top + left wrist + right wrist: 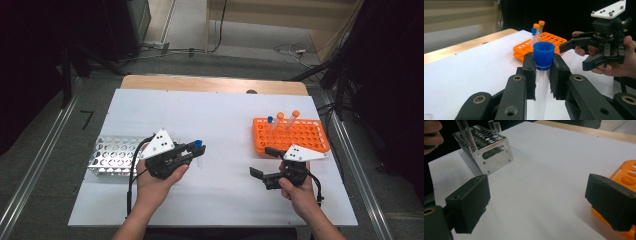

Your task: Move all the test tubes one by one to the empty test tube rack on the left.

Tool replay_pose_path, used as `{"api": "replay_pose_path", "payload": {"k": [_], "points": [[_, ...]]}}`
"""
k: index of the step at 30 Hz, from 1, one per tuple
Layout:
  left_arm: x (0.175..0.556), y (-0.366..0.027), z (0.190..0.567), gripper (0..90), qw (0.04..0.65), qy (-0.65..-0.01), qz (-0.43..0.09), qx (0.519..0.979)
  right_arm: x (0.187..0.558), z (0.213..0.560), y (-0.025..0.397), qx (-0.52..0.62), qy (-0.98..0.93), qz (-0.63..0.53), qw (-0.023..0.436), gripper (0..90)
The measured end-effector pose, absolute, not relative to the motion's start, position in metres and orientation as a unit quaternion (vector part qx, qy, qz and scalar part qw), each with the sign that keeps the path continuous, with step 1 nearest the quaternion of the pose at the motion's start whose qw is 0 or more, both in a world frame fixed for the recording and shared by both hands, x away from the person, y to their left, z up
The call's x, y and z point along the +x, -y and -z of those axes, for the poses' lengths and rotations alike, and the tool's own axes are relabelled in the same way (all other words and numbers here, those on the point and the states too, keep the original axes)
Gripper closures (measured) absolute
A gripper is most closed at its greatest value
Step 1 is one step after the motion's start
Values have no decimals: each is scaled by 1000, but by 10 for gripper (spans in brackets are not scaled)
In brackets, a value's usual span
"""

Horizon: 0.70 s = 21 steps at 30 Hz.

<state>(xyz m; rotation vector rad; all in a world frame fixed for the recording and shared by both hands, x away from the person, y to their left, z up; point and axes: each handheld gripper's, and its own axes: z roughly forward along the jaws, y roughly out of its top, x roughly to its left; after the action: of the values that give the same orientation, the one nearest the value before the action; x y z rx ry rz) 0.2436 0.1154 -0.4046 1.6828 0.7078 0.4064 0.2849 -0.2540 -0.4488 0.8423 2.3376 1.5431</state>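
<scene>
Over the worktop point(220, 190), the left tongs point(543, 71) are clamping a blue-capped tube point(543, 56); the right tongs point(536, 205) are gaping empty. Keeping it upright probably helps racking.

This looks like a laboratory set up for recording bench work. A table point(150, 82) of pale wood carries a white sheet point(220, 115) as its work surface. Toward its right edge stands an orange plastic tube rack point(292, 136) with capped tubes point(280, 120) upright in it; near the left edge sits a perforated metal rack point(112, 156). Around the table run metal floor rails point(35, 170), loose cables point(292, 49) on a grey floor, and dark stands point(345, 75) of equipment.
</scene>
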Motion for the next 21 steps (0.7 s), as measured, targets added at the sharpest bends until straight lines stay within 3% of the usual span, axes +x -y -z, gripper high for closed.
{"api": "replay_pose_path", "payload": {"k": [21], "points": [[247,-176,389,771,588,-355,-235,688,302,454,290,318,-785,-513,136,5]]}}
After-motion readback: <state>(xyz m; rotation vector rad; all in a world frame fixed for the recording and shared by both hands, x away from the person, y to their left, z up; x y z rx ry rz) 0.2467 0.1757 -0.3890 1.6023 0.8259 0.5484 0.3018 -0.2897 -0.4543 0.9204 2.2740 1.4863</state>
